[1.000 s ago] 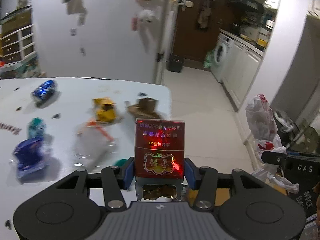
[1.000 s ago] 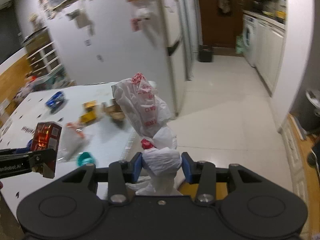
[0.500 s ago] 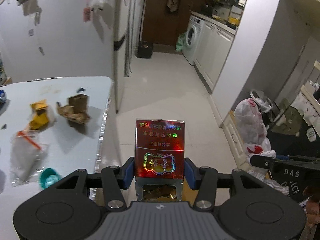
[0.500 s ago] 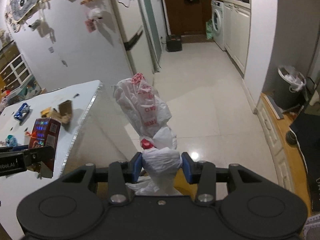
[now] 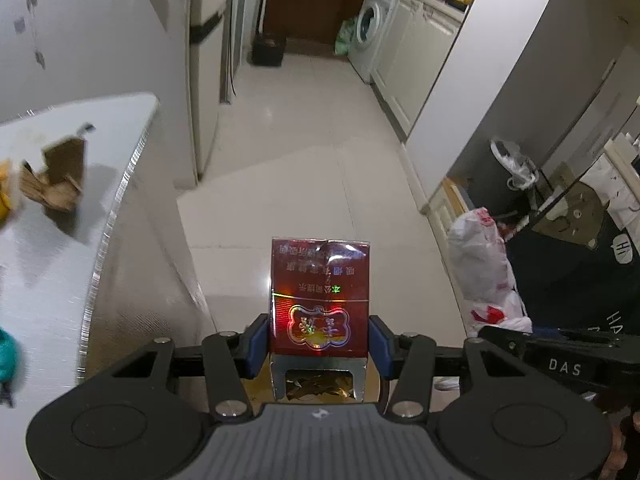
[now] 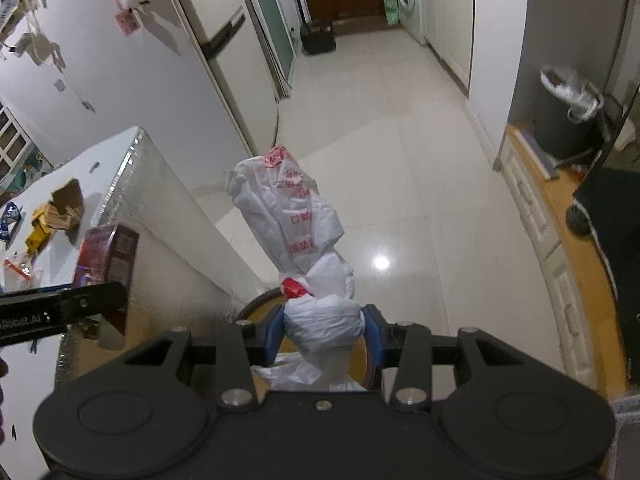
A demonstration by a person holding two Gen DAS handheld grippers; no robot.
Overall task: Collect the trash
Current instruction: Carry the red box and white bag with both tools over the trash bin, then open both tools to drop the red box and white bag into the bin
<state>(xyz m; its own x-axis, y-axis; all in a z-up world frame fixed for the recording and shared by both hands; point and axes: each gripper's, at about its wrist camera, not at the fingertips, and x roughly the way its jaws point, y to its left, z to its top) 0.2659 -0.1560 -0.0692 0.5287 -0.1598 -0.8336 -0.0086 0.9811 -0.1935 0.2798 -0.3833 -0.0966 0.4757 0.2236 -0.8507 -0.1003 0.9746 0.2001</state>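
My left gripper [image 5: 319, 340] is shut on a red cigarette pack [image 5: 320, 300], its blue pads pressed on both sides of the pack, out past the table's edge above the floor. My right gripper [image 6: 323, 336] is shut on a knotted white plastic bag [image 6: 292, 220] with red print. That bag [image 5: 486, 272] also hangs at the right in the left wrist view, and the pack [image 6: 110, 258] shows at the left in the right wrist view. A dark bin with a white liner [image 6: 568, 116] stands by the wall at the right; it also shows in the left wrist view [image 5: 504, 172].
The white table [image 5: 60, 240] lies to the left, carrying a torn brown carton [image 5: 60, 184], yellow wrappers [image 6: 38, 236] and a teal scrap [image 5: 6, 356]. A round wooden stool [image 6: 356, 364] sits under the grippers. A fridge [image 6: 240, 64] and a washing machine [image 5: 370, 36] flank the tiled floor.
Both grippers have swung right and downward, off the table and over the floor, each still holding its item. The bin has come into view at the right.
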